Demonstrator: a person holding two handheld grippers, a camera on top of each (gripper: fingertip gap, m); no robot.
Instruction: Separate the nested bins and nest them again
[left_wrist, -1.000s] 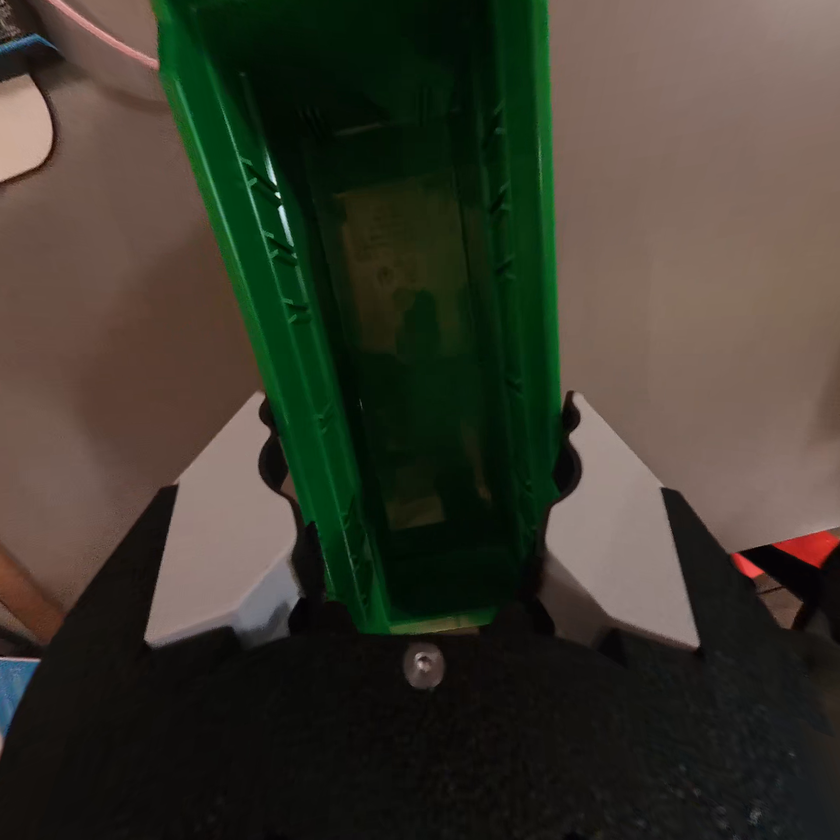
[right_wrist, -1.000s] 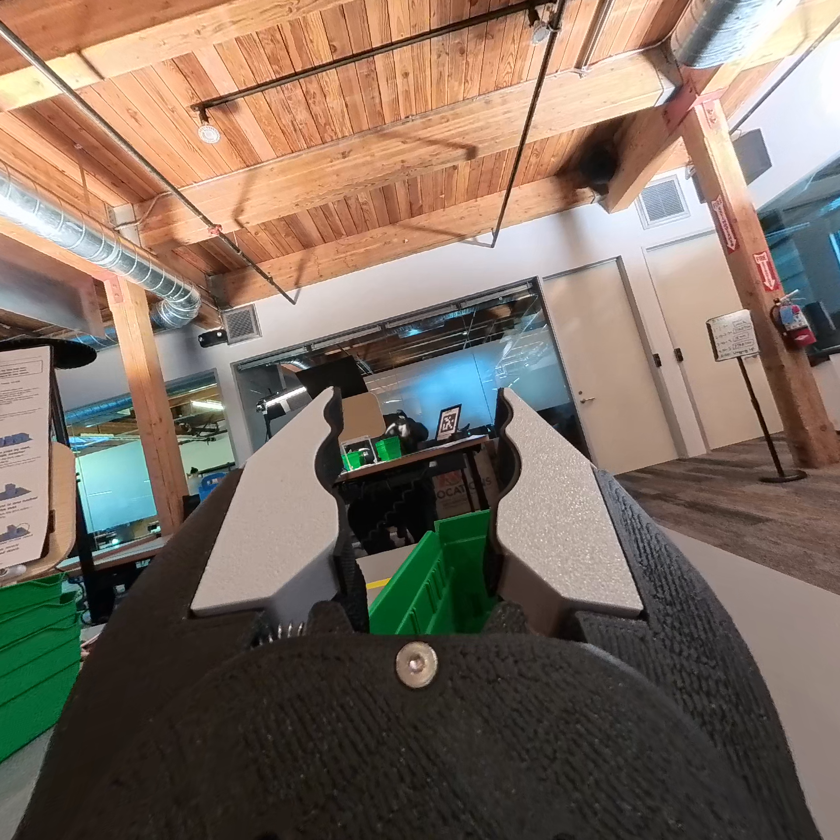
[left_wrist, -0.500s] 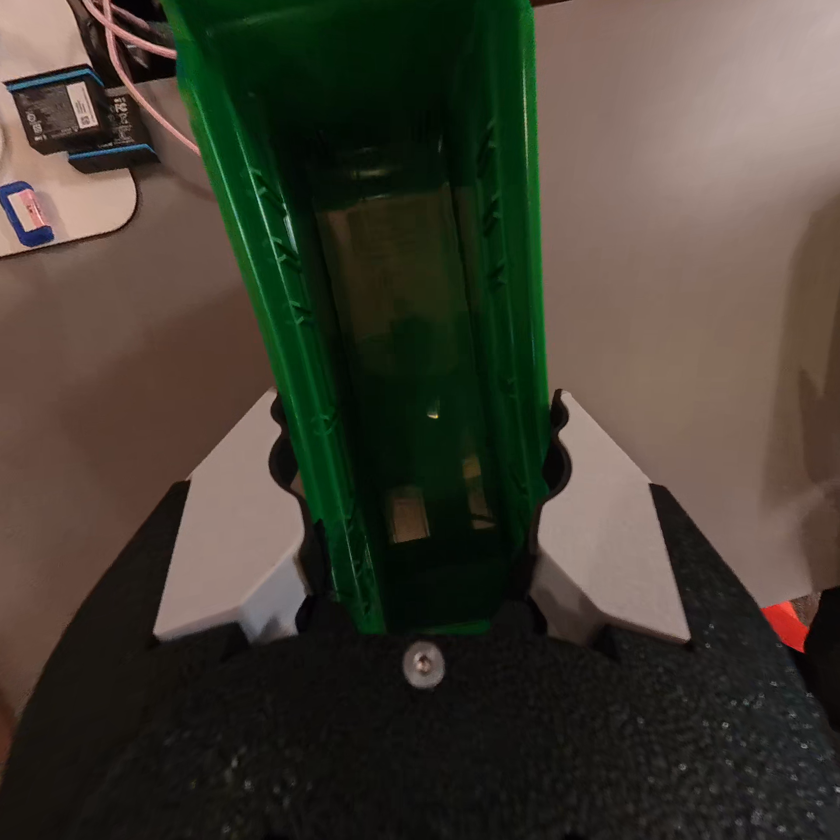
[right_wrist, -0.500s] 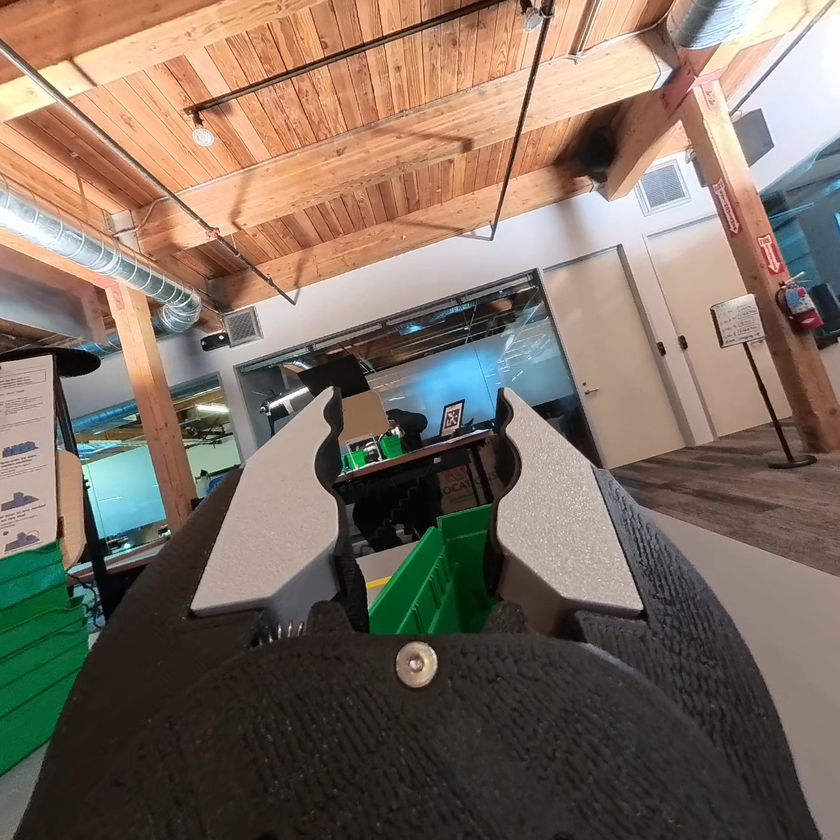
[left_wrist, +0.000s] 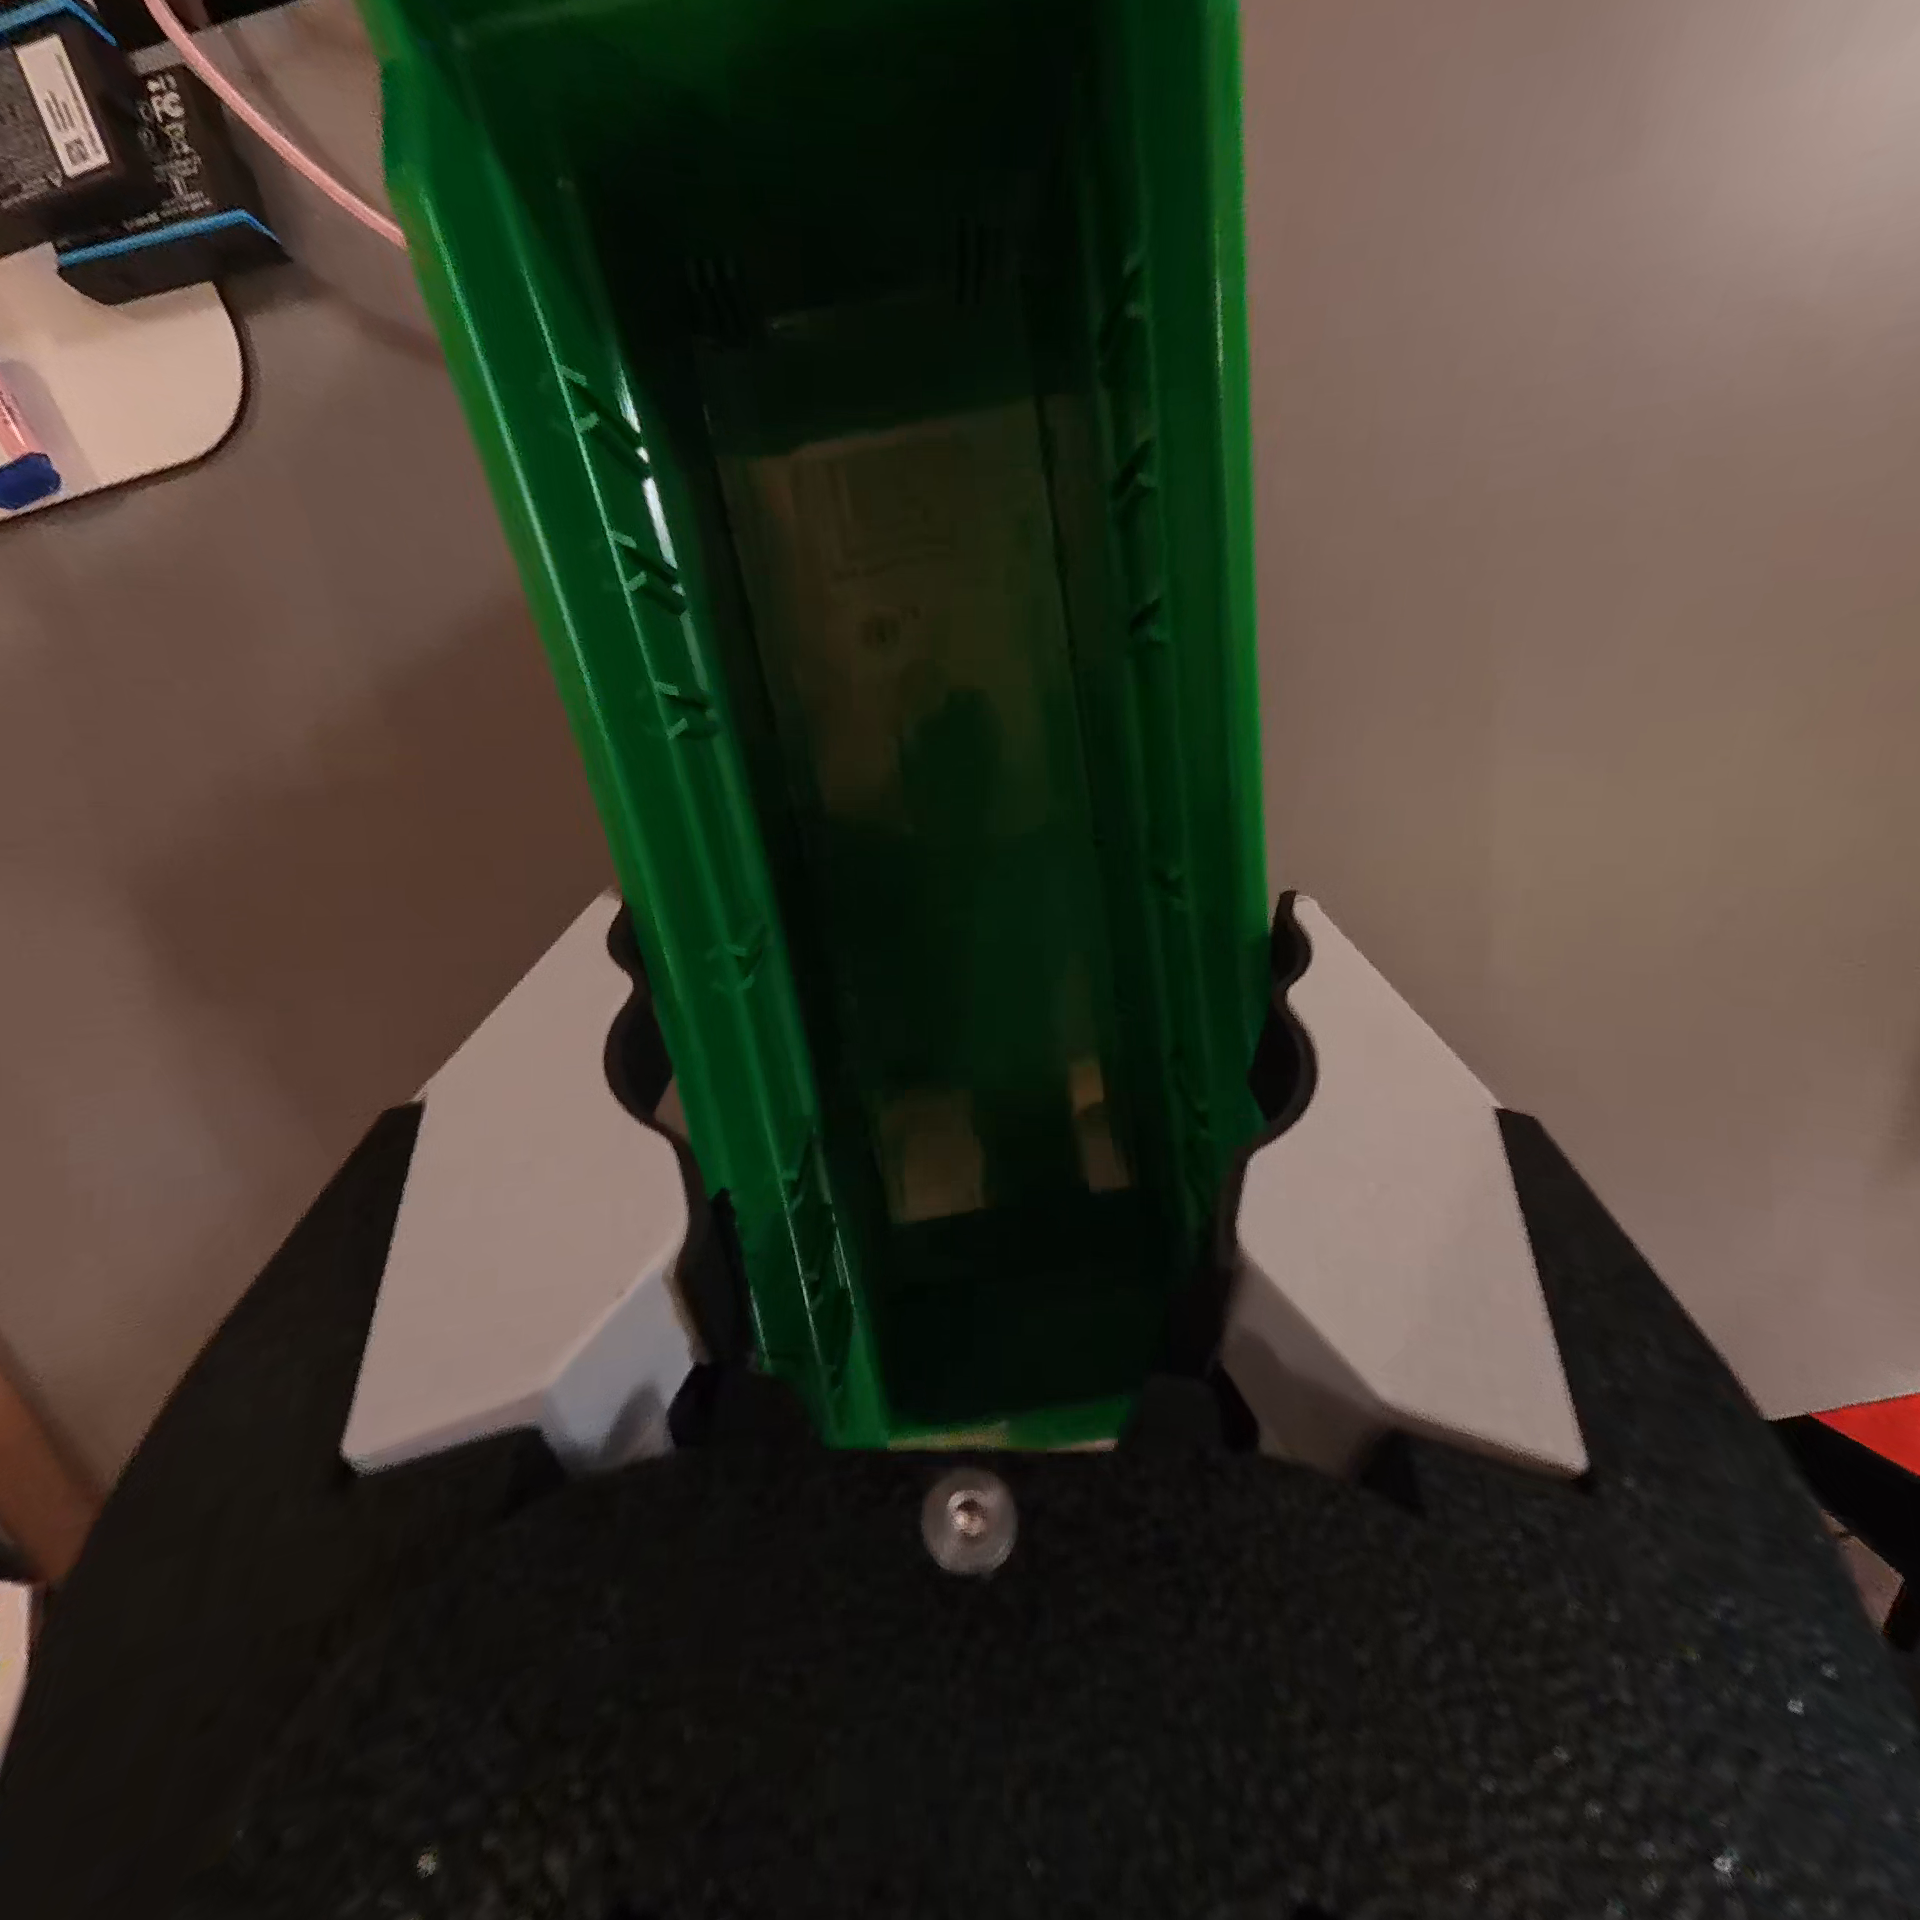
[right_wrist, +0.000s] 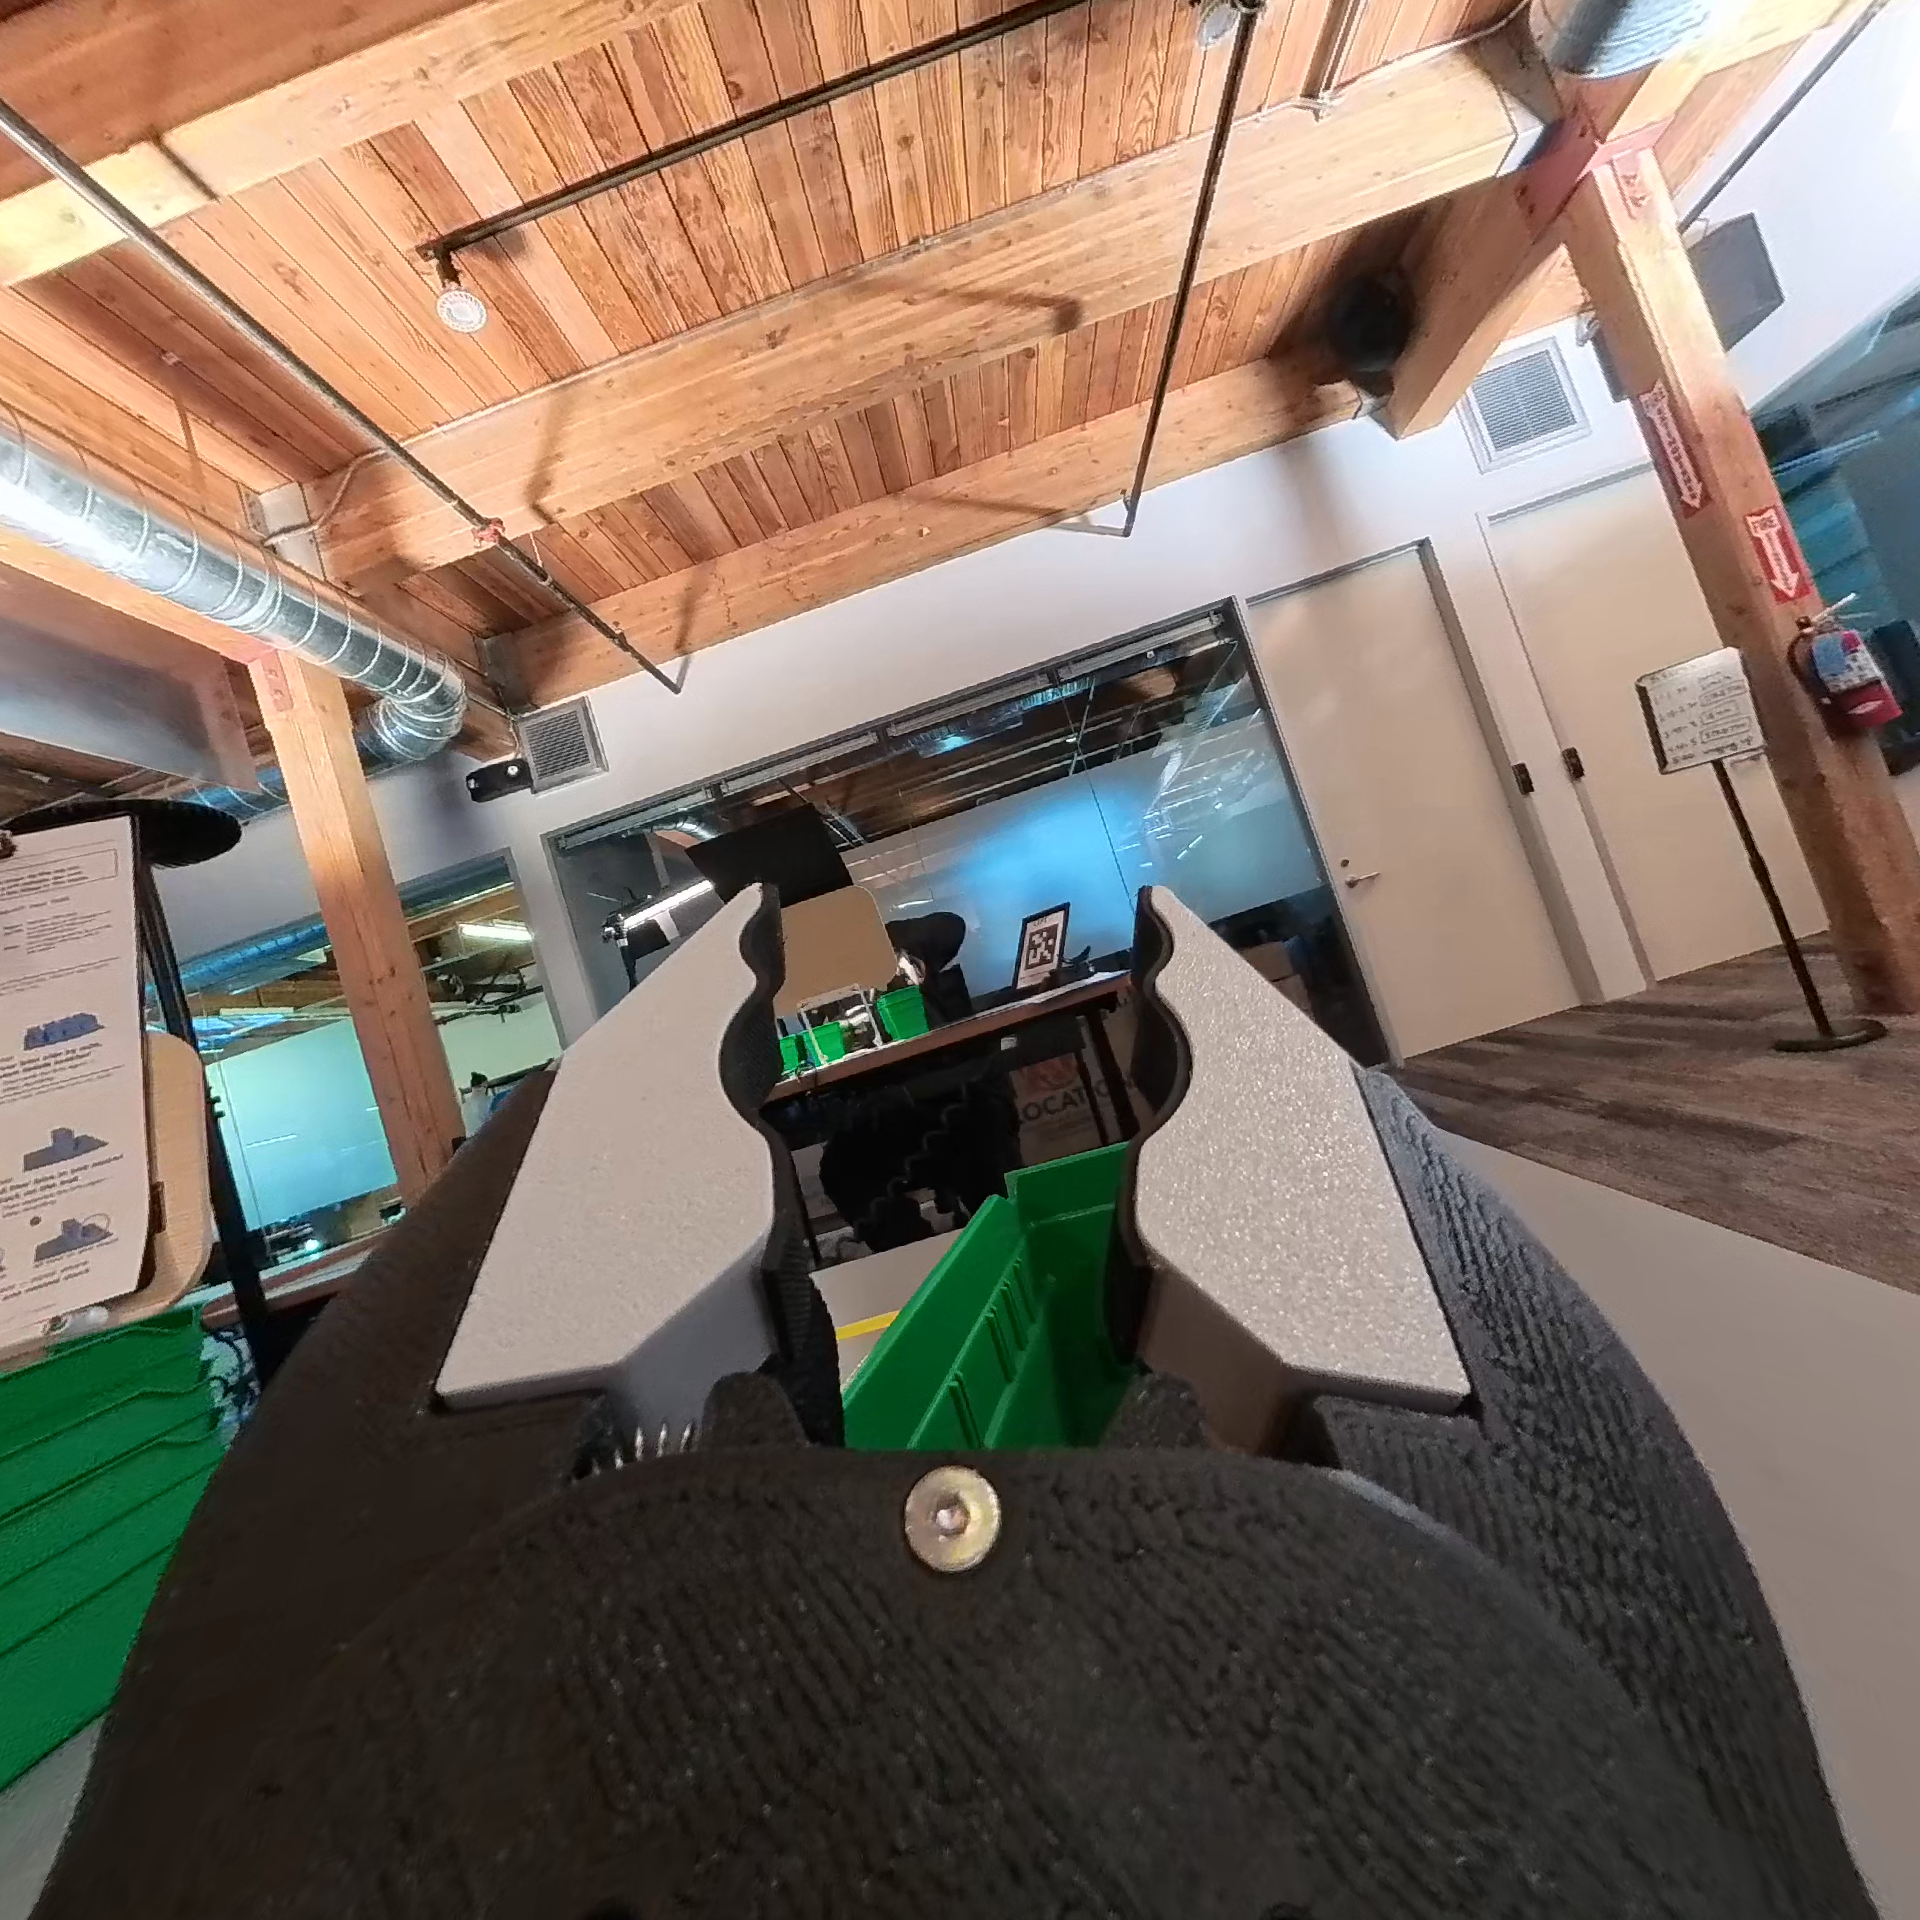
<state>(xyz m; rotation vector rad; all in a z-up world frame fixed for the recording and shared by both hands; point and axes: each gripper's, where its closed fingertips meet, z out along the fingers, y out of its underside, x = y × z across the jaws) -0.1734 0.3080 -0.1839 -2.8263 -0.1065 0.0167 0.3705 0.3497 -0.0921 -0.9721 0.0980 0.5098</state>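
In the left wrist view a long, narrow green bin (left_wrist: 665, 582) runs away from me between my fingers, its open side facing the camera. My left gripper (left_wrist: 956, 909) is shut on its two long walls near the close end and holds it over the grey table (left_wrist: 1558, 623). In the right wrist view my right gripper (right_wrist: 956, 899) points up toward the ceiling. The end of a green bin (right_wrist: 987, 1340) sits low between its fingers, against the pads. The bin's right wall is hidden behind the right finger (right_wrist: 1278, 1195).
Black devices with blue edges (left_wrist: 135, 187), a pink cable (left_wrist: 343, 197) and a white pad (left_wrist: 135, 395) lie at the table's far left. The table edge, with something red (left_wrist: 1860, 1423) below it, is at lower right. A stack of green bins (right_wrist: 94, 1475) and an instruction sheet (right_wrist: 62, 1060) stand left.
My left gripper has shifted over the table with the bin still held, bringing the black devices into view. The right view has drifted slightly, and the bin stays fixed between its fingers.
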